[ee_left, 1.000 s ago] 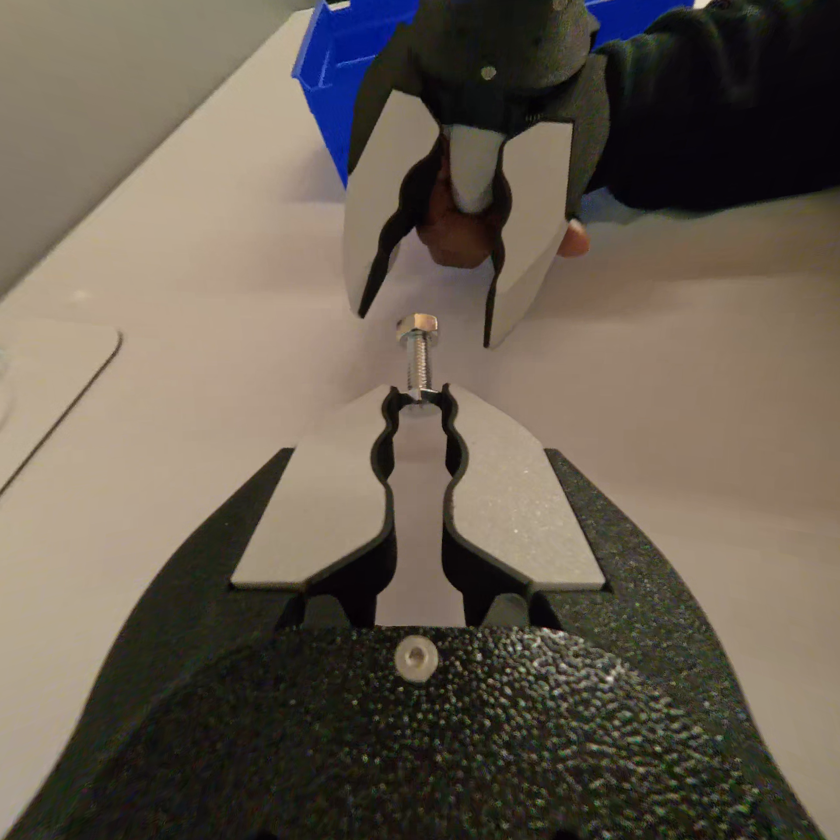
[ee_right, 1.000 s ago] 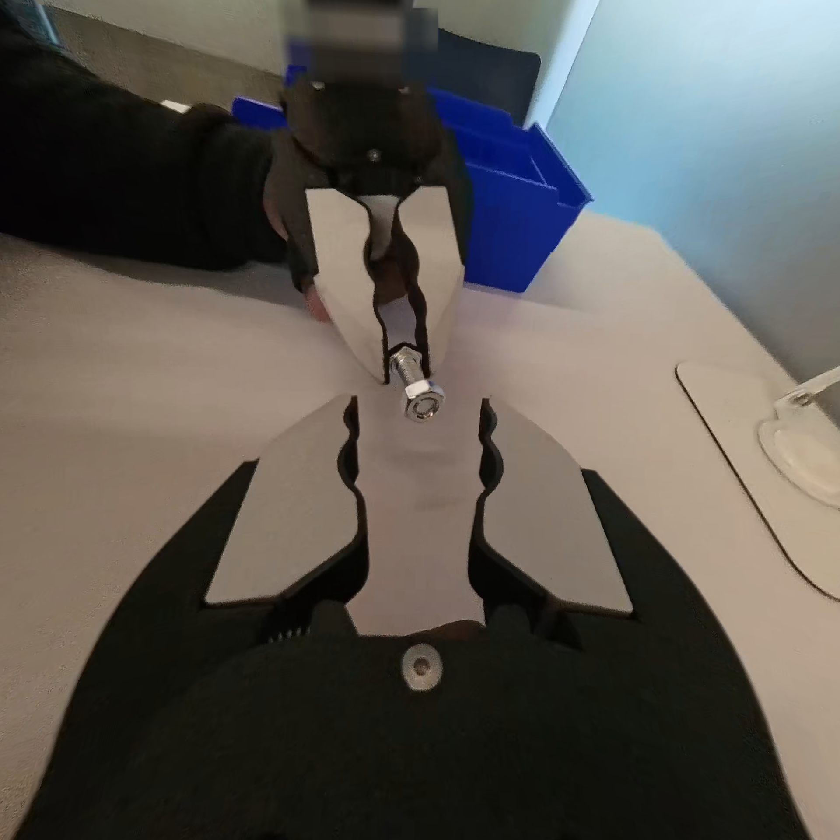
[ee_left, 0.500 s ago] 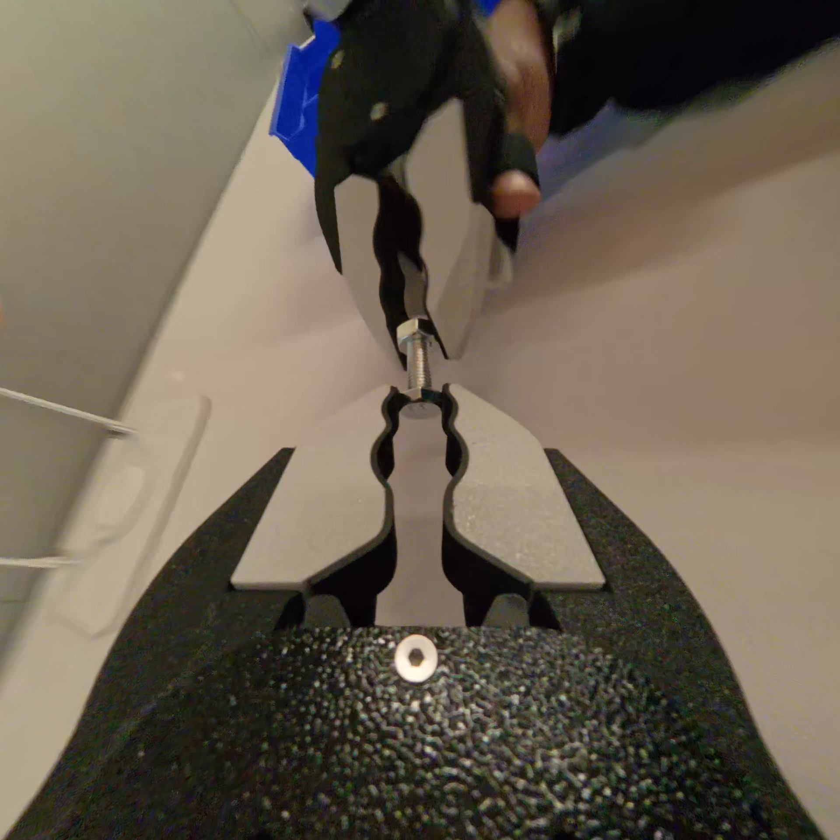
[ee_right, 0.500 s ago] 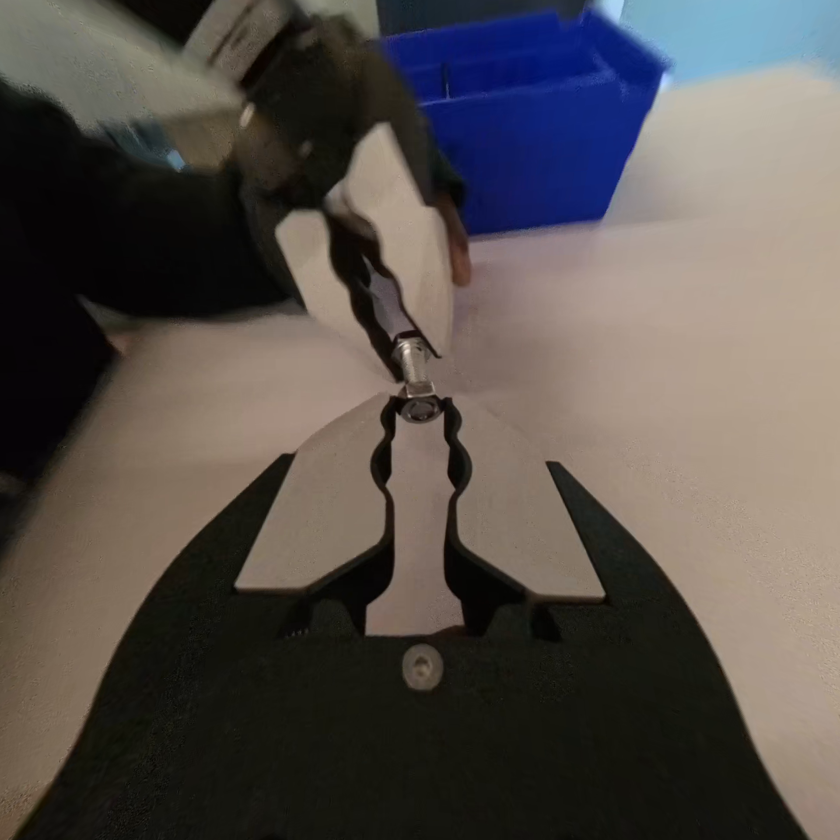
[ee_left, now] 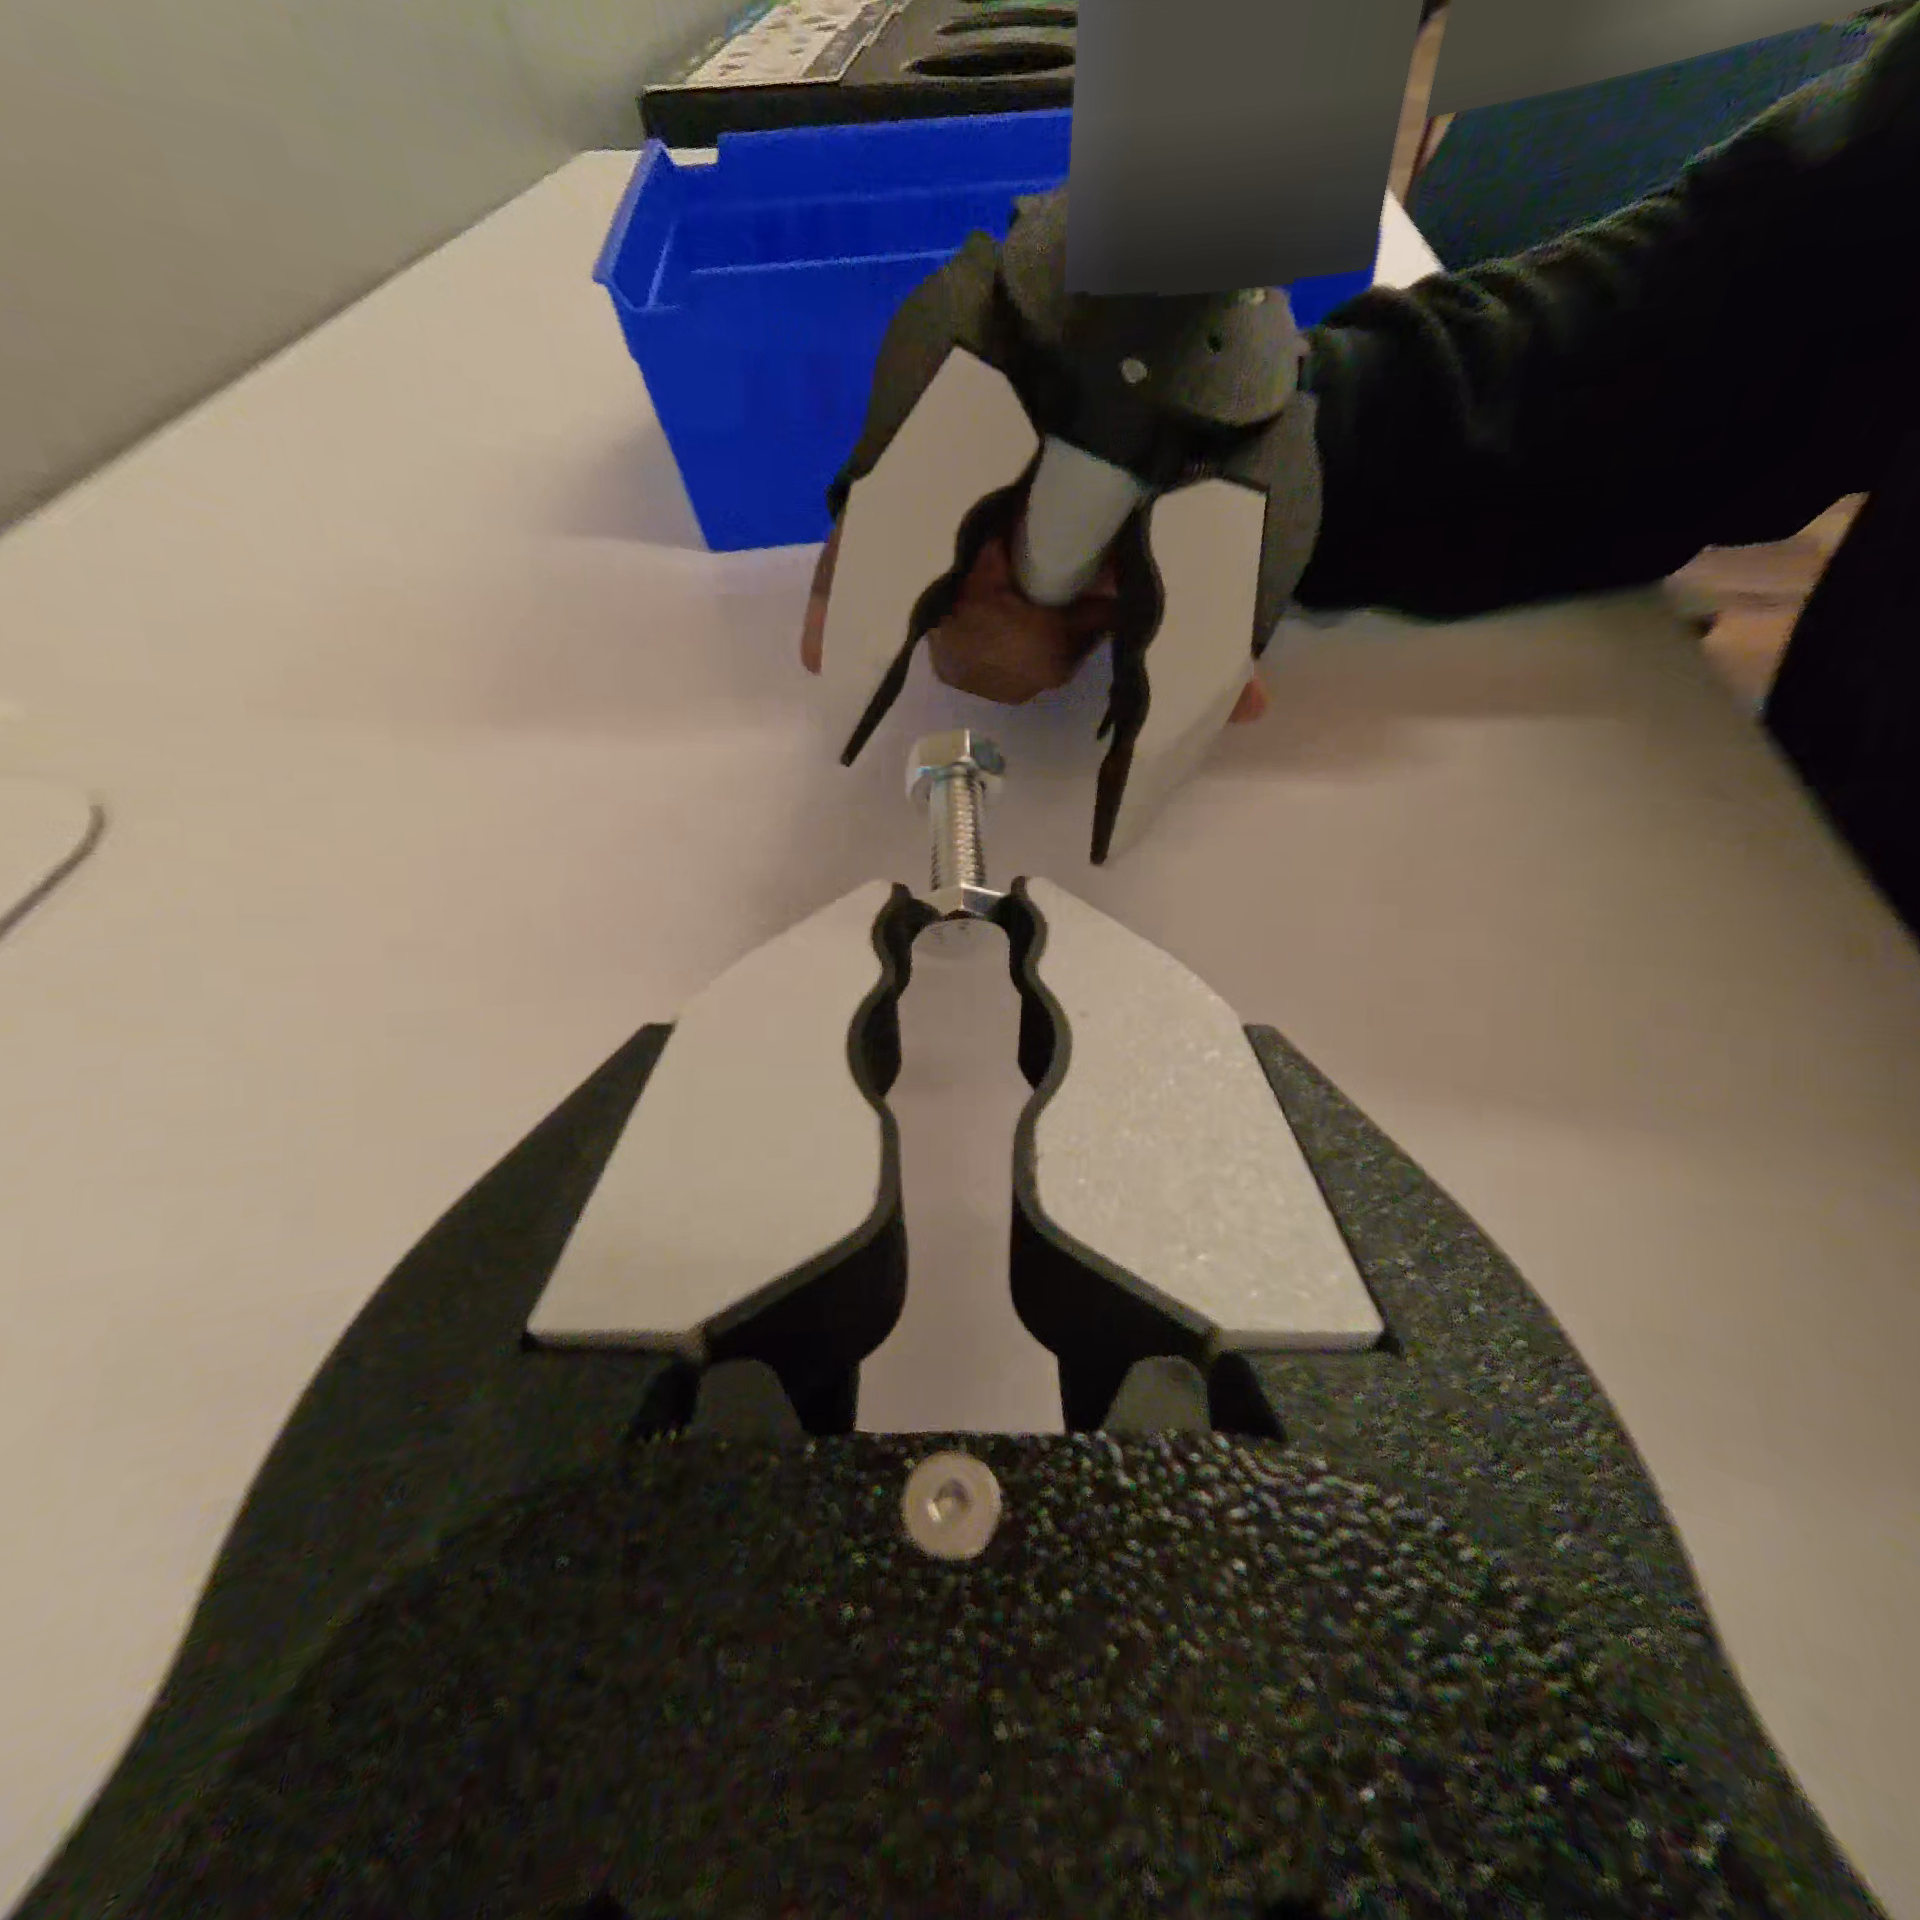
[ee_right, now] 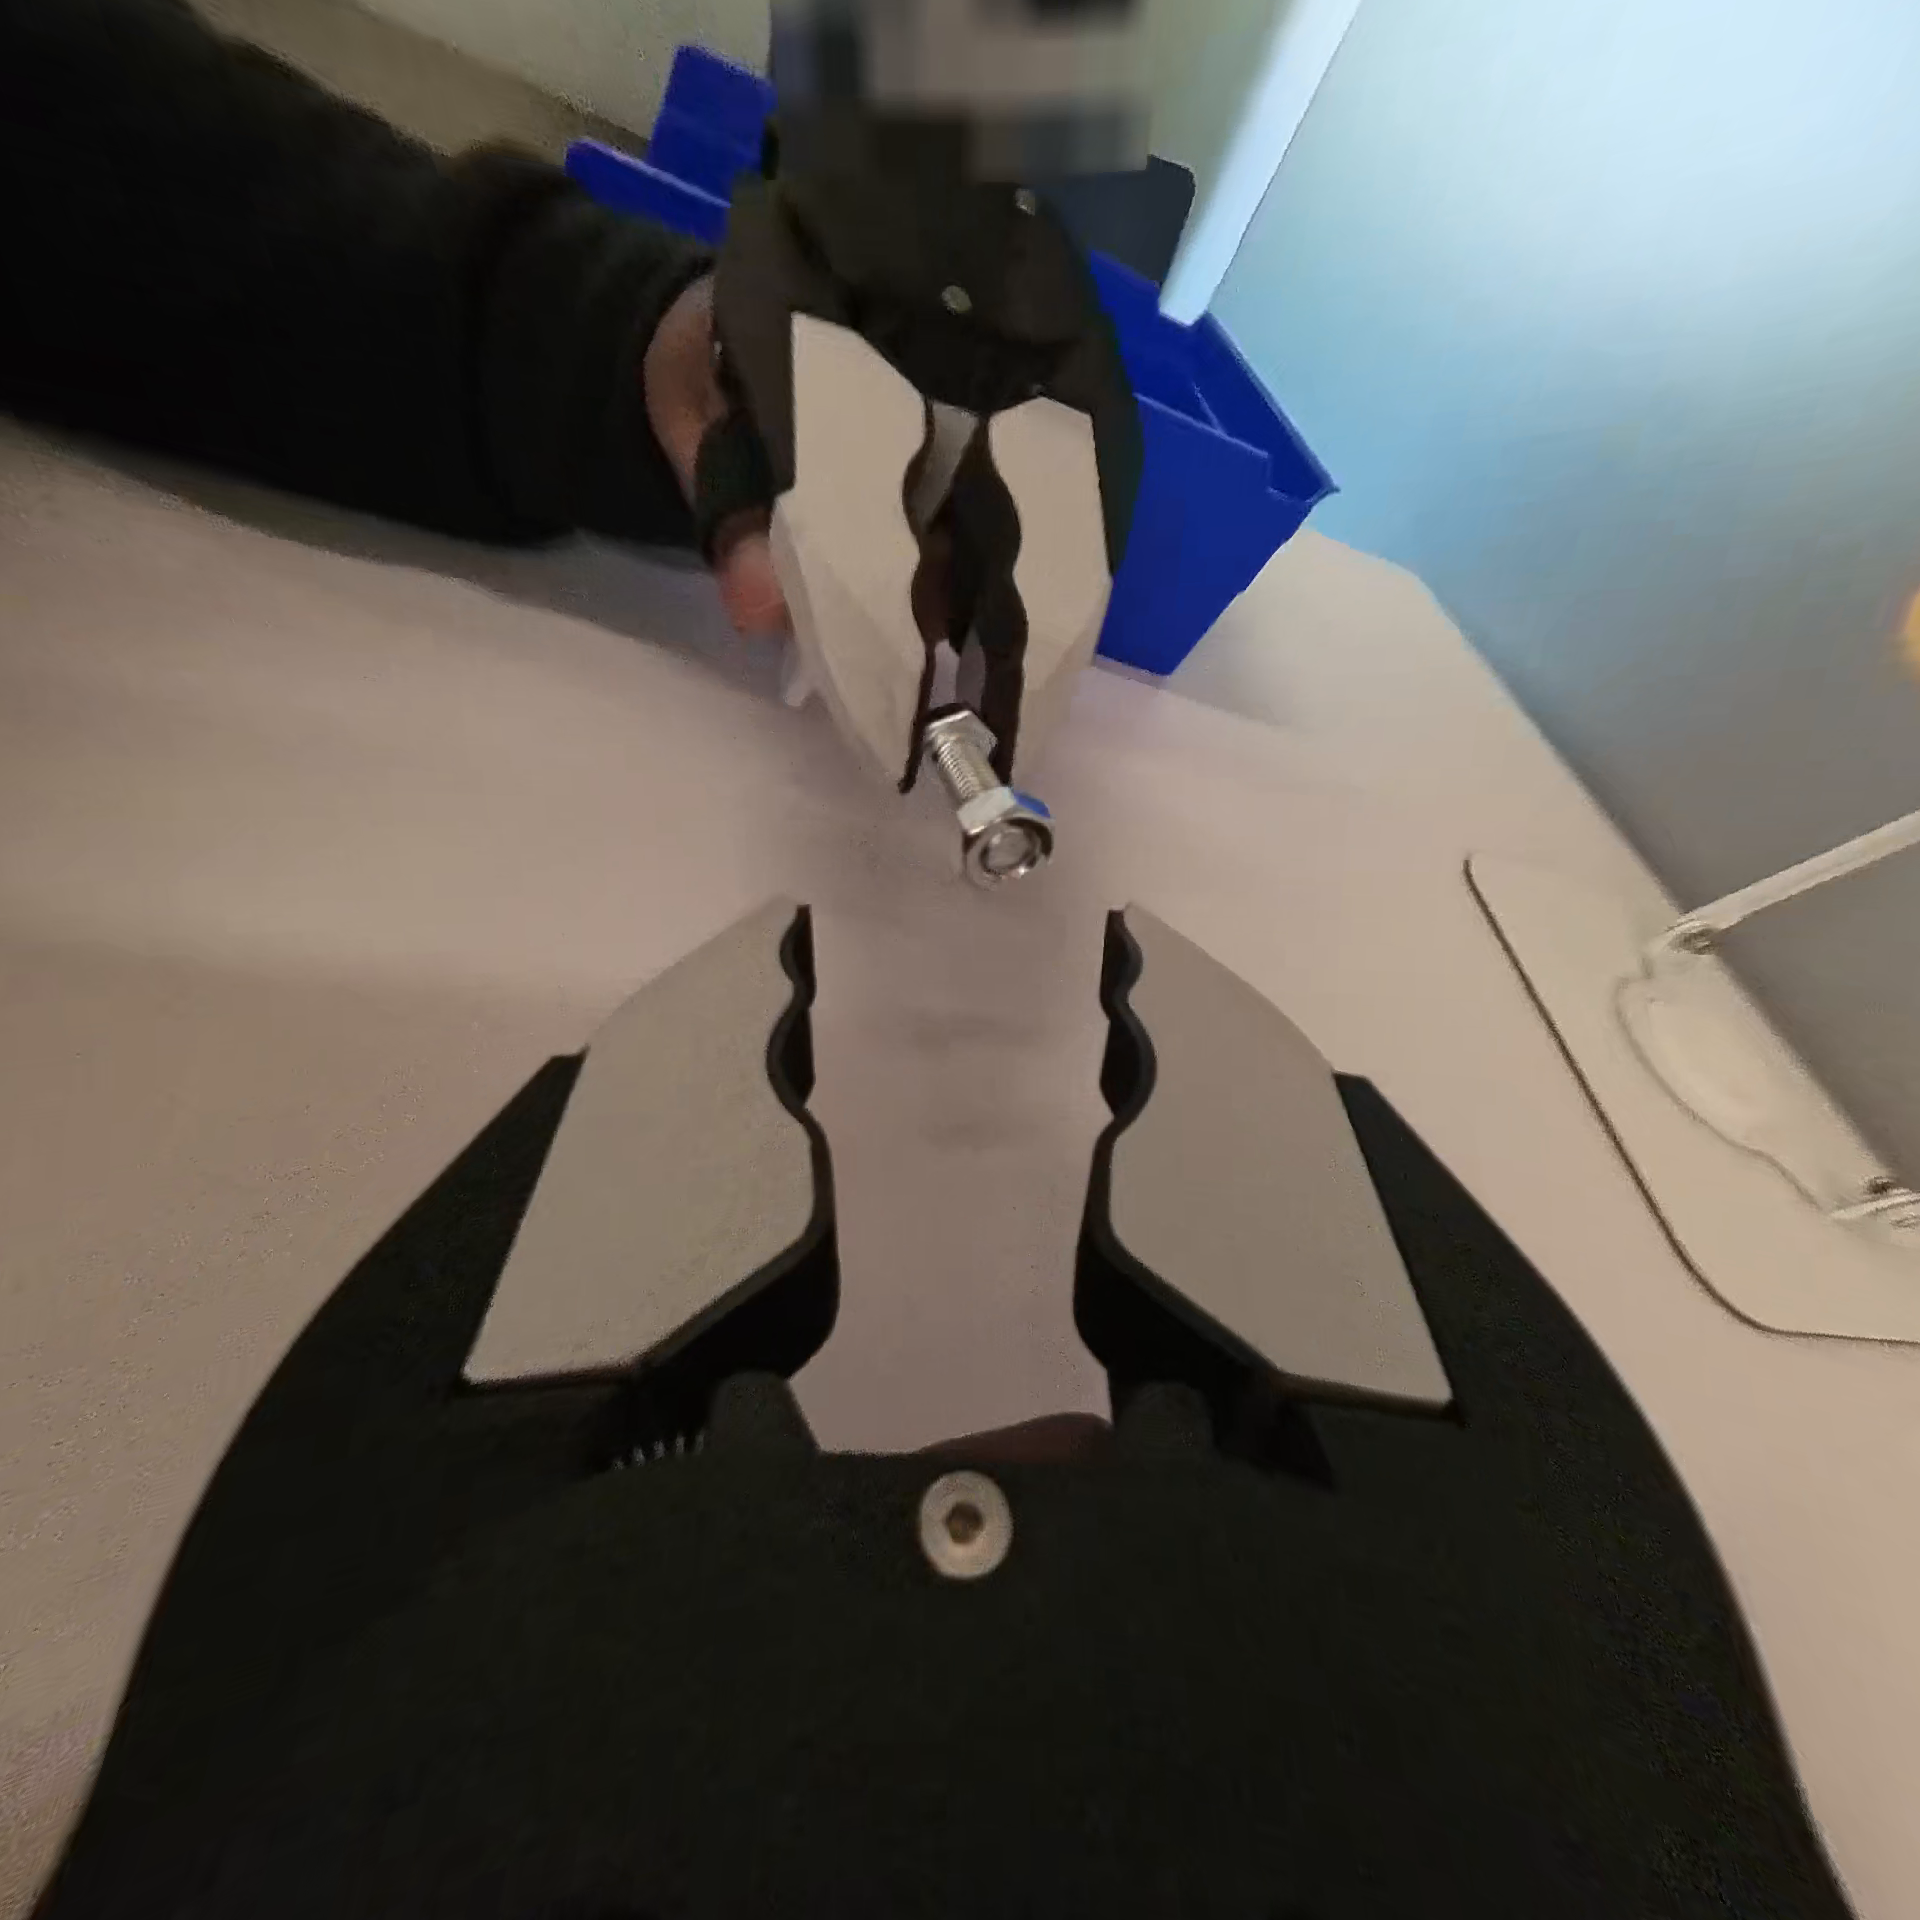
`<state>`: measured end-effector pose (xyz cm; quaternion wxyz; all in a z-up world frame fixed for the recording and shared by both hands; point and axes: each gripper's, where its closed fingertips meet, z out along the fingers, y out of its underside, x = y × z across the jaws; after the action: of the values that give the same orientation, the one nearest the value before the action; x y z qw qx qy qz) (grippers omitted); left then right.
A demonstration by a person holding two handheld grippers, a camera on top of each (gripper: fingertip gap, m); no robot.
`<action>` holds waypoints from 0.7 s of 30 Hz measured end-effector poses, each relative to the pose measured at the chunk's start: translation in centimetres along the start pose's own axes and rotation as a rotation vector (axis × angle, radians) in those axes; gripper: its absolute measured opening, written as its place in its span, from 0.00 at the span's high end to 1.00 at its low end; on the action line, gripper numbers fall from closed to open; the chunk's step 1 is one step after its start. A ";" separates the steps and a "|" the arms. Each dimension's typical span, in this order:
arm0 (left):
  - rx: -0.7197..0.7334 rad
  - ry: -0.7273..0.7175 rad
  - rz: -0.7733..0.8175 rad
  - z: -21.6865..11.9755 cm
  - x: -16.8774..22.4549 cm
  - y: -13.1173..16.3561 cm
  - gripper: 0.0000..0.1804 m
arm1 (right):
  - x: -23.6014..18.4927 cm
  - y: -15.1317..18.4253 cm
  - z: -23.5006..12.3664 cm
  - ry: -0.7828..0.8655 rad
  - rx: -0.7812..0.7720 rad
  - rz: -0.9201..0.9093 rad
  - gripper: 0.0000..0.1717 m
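Note:
My left gripper [ee_left: 958, 902] is shut on the hex head of a silver bolt [ee_left: 958, 836], which points away from it above the white table [ee_left: 364, 831]. A silver nut with a blue insert [ee_left: 951, 767] sits on the bolt's far end. My right gripper [ee_left: 977, 808] faces it with jaws wide open on either side of the nut, touching nothing. In the right wrist view my right gripper [ee_right: 958, 920] is open and empty. The nut [ee_right: 1008, 844] hangs just beyond its tips, and the left gripper [ee_right: 961, 774] grips the bolt [ee_right: 956, 764].
A blue plastic bin [ee_left: 810, 343] stands at the back of the table, also in the right wrist view [ee_right: 1195, 488]. A black box [ee_left: 831, 94] lies behind it. A clear stand on a flat plate [ee_right: 1714, 1091] is at the right. Dark sleeves [ee_left: 1558, 416] reach in.
Half a second ago my right gripper was shut on the nut with both grippers tilted. It has since opened and drawn back a little; the left still holds the bolt.

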<state>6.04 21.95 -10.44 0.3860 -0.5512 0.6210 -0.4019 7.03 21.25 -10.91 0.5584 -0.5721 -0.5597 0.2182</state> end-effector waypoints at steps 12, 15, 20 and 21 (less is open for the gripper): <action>-0.129 -0.089 0.325 1.3 0.7 1.3 0.91 | -0.8 0.8 0.6 -0.125 -0.087 0.299 0.90; -0.179 -0.161 0.571 1.7 1.1 1.4 0.91 | -1.2 1.0 0.5 -0.277 -0.073 0.740 0.90; -0.079 -0.147 0.332 1.6 0.5 0.4 0.91 | 0.7 -1.6 -0.7 -0.239 0.155 0.693 0.70; -0.038 -0.116 0.238 1.4 0.4 0.0 0.91 | 0.8 -1.8 -0.9 -0.197 0.174 0.589 0.70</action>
<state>7.30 21.47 -11.00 0.4557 -0.5033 0.6660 -0.3090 7.35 21.17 -8.71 0.4612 -0.6358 -0.4005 0.4719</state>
